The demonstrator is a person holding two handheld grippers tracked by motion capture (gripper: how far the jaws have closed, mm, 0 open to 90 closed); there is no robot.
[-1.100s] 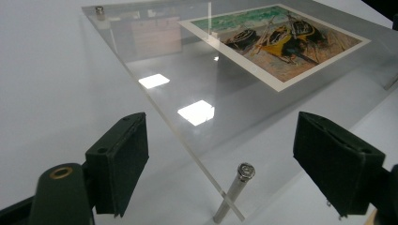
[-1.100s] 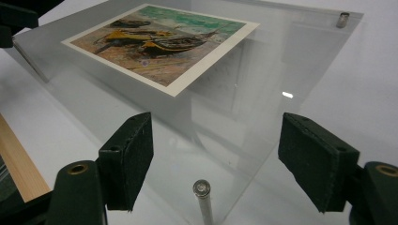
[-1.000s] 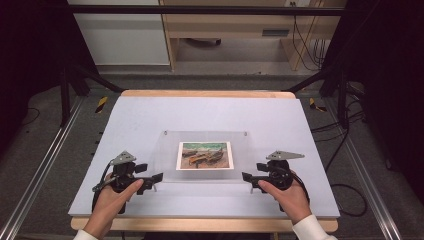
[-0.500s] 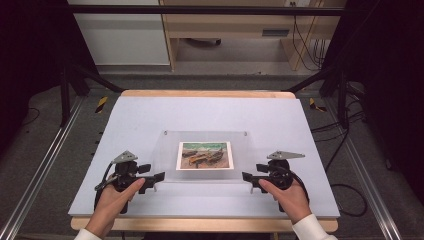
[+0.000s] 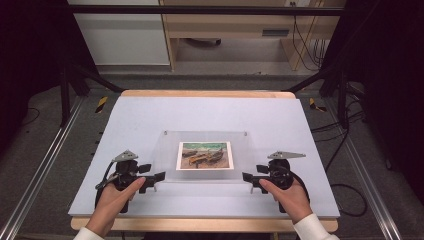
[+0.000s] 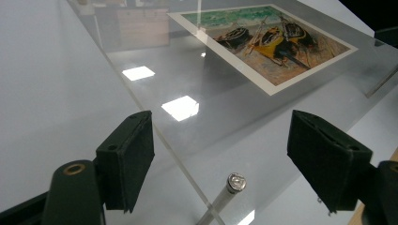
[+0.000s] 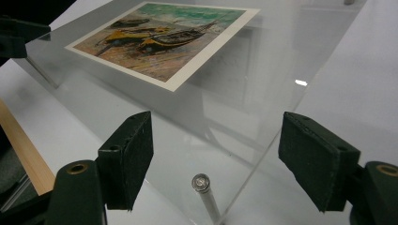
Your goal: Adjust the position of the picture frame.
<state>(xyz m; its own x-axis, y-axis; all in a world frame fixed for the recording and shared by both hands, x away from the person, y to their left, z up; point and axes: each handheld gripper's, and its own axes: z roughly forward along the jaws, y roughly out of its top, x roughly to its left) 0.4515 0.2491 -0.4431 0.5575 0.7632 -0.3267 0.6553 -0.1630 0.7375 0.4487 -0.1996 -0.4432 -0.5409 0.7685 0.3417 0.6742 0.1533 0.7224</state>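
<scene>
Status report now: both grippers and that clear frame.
Left hand-held gripper open at clear frame's near left corner. Right hand-held gripper open at near right corner. Boat picture flat inside. Nothing in the way.

Print (image 5: 205,155) under clear panel (image 5: 165,165), mid-table (image 5: 150,115); grippers flank its near corners.

1. Left gripper (image 6: 220,164): two black jaws stand wide apart, nothing pressed between the pads; they have just been closing a little.
2. Clear acrylic sheet (image 6: 211,108) lies ahead; its near corner sits between the jaws.
3. Silver-capped standoff pin (image 6: 234,183) at that corner, in the gap, touching neither pad.
4. Boat picture (image 6: 267,40), white border, under the sheet at upper right.
5. White table (image 6: 51,79) at left.
</scene>
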